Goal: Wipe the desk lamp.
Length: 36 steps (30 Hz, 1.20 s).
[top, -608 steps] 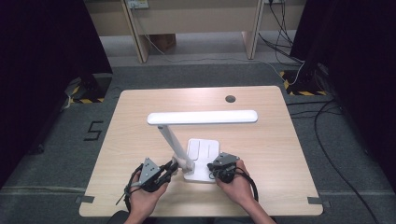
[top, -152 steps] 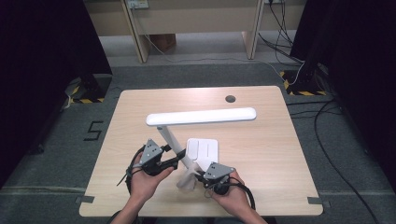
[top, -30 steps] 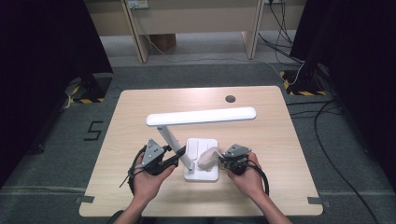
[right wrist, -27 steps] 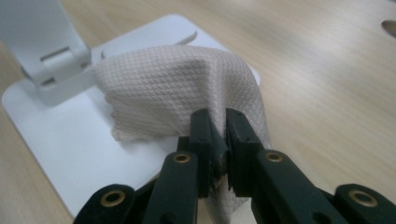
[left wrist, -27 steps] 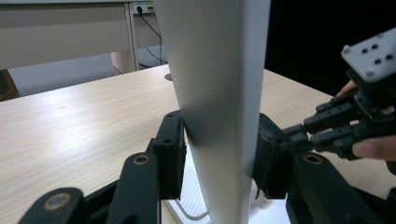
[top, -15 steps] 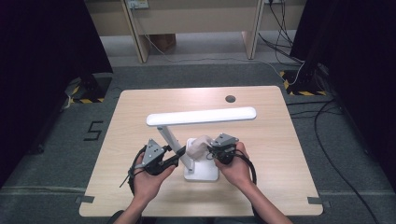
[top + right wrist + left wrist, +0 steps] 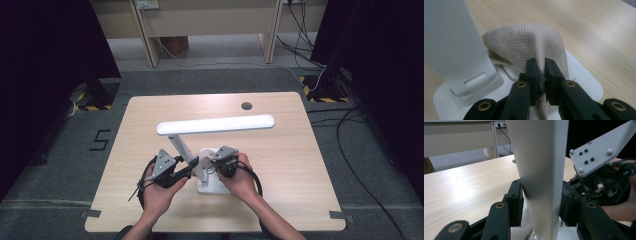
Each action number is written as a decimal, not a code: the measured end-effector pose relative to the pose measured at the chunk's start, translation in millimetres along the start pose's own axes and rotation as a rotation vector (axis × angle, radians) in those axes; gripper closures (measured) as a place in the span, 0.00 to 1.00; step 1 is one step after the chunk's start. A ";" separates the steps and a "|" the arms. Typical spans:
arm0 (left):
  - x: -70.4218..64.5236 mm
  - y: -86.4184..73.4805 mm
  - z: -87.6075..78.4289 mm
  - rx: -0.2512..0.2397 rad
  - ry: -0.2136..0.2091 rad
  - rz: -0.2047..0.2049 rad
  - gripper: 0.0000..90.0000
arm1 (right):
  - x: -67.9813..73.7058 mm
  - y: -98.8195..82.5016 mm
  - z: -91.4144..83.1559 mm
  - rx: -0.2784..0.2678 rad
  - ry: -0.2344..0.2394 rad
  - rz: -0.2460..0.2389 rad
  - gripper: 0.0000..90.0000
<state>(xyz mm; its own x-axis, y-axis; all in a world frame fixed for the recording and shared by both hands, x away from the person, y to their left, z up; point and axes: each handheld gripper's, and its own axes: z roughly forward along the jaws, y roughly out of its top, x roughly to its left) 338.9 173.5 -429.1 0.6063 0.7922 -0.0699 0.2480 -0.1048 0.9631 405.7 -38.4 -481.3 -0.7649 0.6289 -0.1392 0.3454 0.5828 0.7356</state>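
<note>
A white desk lamp stands near the table's front, with a long head (image 7: 216,124), a slanted arm (image 7: 183,150) and a flat base (image 7: 215,186). My left gripper (image 7: 186,170) is shut on the lamp arm (image 7: 541,170), one pad on each side of it. My right gripper (image 7: 214,165) is shut on a beige waffle-weave cloth (image 7: 529,45). The cloth is bunched over the lamp base (image 7: 584,77), right beside the arm's hinge (image 7: 477,82).
The light wooden table (image 7: 150,115) has a dark round cable hole (image 7: 246,106) at its far side. Dark floor, desk legs and cables (image 7: 350,135) lie around and beyond it. Both hands sit close together at the front edge.
My right gripper has moved left with the cloth, from the right side of the lamp base to just beside the arm. The left gripper has kept its hold without moving.
</note>
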 end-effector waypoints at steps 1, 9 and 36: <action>0.1 0.0 0.0 0.000 0.000 0.000 0.66 | -0.5 -1.3 0.4 0.006 -0.004 -0.001 0.92; -0.3 -0.3 0.1 -0.001 0.003 0.003 0.66 | -8.0 -10.8 -1.0 0.021 -0.022 0.010 0.92; -0.5 -0.6 0.1 0.000 0.003 0.004 0.66 | -43.4 -37.2 -23.8 0.058 -0.124 0.096 0.92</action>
<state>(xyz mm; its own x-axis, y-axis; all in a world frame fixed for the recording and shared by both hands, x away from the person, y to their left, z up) 338.6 173.0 -429.7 0.6049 0.7936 -0.0656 0.2457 -0.1076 0.9634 413.1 -99.6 -486.9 -0.6549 0.7399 -0.1536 0.4473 0.5434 0.7103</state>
